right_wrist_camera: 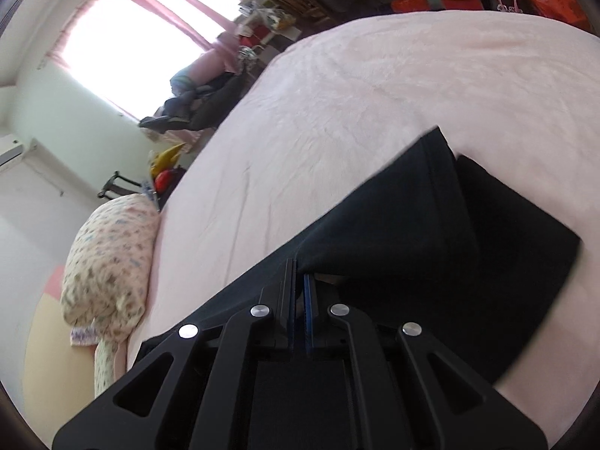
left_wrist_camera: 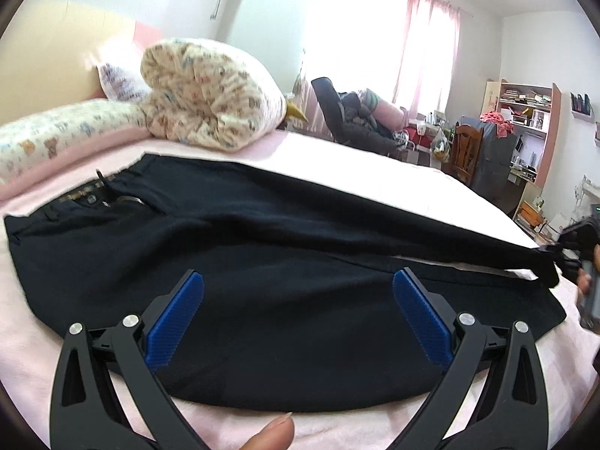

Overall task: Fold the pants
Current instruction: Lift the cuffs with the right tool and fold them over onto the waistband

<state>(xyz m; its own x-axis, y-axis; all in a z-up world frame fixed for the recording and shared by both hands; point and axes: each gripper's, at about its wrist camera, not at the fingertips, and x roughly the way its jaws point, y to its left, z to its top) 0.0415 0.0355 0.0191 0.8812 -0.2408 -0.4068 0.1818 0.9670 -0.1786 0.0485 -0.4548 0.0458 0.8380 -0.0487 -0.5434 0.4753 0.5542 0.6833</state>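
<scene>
Dark navy pants lie spread on a pink bed, waistband at the left, legs running right. My left gripper hovers open just above the seat of the pants, nothing between its blue pads. At the far right my right gripper holds the upper leg's hem lifted off the bed. In the right wrist view my right gripper is shut on the pant leg, which drapes ahead of it over the other leg.
A rolled patterned quilt and long pillow lie at the bed's head. A chair piled with clothes, a wooden chair and shelves stand beyond the bed. A fingertip shows at the bottom edge.
</scene>
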